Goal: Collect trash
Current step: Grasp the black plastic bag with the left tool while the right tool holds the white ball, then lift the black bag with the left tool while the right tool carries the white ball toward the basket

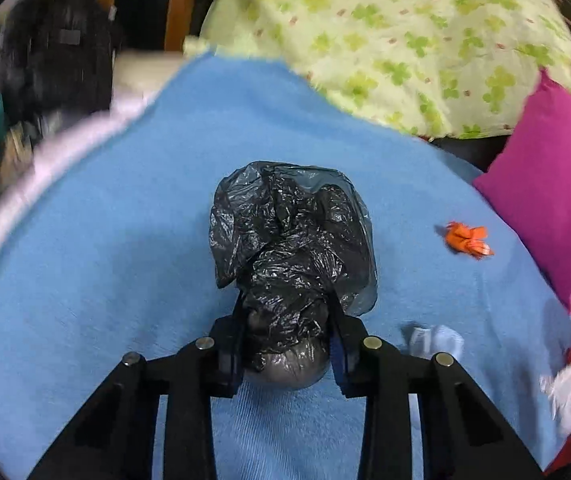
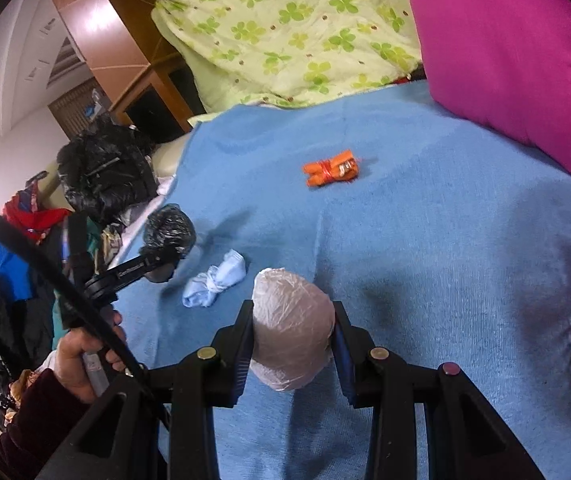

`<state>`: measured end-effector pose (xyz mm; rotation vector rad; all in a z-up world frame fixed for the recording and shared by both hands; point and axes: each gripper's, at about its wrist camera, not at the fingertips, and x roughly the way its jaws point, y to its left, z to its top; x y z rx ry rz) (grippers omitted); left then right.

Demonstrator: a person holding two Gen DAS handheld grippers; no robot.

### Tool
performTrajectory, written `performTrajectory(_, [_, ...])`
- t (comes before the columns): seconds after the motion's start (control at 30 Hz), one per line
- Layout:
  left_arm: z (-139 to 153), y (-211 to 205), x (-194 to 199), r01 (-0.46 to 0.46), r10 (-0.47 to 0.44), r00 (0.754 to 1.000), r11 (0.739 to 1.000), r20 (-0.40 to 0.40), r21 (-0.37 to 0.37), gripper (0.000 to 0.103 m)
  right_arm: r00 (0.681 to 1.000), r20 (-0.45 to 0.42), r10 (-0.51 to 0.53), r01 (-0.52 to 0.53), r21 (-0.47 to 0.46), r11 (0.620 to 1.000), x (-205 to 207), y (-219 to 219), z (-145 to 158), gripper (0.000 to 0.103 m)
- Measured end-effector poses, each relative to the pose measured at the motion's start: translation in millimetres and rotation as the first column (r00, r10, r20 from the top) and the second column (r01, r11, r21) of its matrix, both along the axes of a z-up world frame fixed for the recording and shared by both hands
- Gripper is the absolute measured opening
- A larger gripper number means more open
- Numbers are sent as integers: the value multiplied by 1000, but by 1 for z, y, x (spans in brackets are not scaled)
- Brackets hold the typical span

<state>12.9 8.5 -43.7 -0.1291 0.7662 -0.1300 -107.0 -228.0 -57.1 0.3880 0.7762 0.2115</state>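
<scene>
On blue blanket [image 1: 125, 260], left gripper [image 1: 287, 312] is clamping a crumpled black plastic bag [image 1: 289, 236], jaws narrowed onto its near end, bag lying on the blanket. Right gripper [image 2: 293, 320] is squeezing a white plastic-wrapped ball [image 2: 291, 328], jaws nearly closed around it. Knotted light-blue wad [image 2: 215, 282] is lying just left of the ball; orange wrapper [image 2: 331, 169] is sitting farther off. Magenta pillow [image 2: 517, 52] is resting far right, clover-print quilt [image 2: 285, 28] at far edge.
</scene>
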Motion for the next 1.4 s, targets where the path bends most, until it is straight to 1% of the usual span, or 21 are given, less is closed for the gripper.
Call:
performTrajectory(0.07, [23,-9,-24,14,-20,996,997,84,71,36,1000,31,6,-7,9,1000,-4,0,6,38])
performTrajectory(0.13, [36,-13,-39,11,-22,992,996,121,91,36,998,63,10,-10,9,1000,-8,1,11,38])
performTrajectory(0.17, [44,-16,-52,7,-20,991,996,134,93,36,997,81,12,-13,9,1000,-10,1,15,38])
performTrajectory(0.2, [49,-19,-55,6,-20,990,995,137,99,36,995,97,16,-17,15,1000,-12,1,17,38])
performTrajectory(0.3, [64,-32,-82,-4,-22,986,988,163,157,36,990,135,26,-31,34,999,-19,1,26,38])
performTrajectory(0.4, [80,-46,-108,5,-48,980,976,192,216,36,984,176,37,-44,40,998,-28,2,36,38])
performTrajectory(0.43, [84,-51,-112,8,-53,979,974,196,225,36,981,192,40,-48,35,998,-32,3,39,38])
performTrajectory(0.57, [100,-64,-133,39,-88,975,972,206,233,36,972,231,36,-47,41,998,-48,1,50,38])
performTrajectory(0.73, [113,-75,-146,56,-107,971,971,212,233,36,965,260,8,-24,57,998,-71,-9,61,38])
performTrajectory(0.87, [120,-84,-156,70,-122,968,970,218,232,36,962,271,-1,-11,41,999,-84,-14,71,38])
performTrajectory(1.0, [123,-91,-160,79,-127,970,971,206,227,36,961,277,-7,4,9,1000,-96,-15,84,38])
performTrajectory(1.17, [127,-98,-168,91,-137,969,971,204,223,36,959,281,-30,27,16,1000,-106,-21,94,38])
performTrajectory(1.4, [128,-107,-180,107,-157,966,966,205,236,36,968,246,-44,40,21,999,-107,-23,94,38])
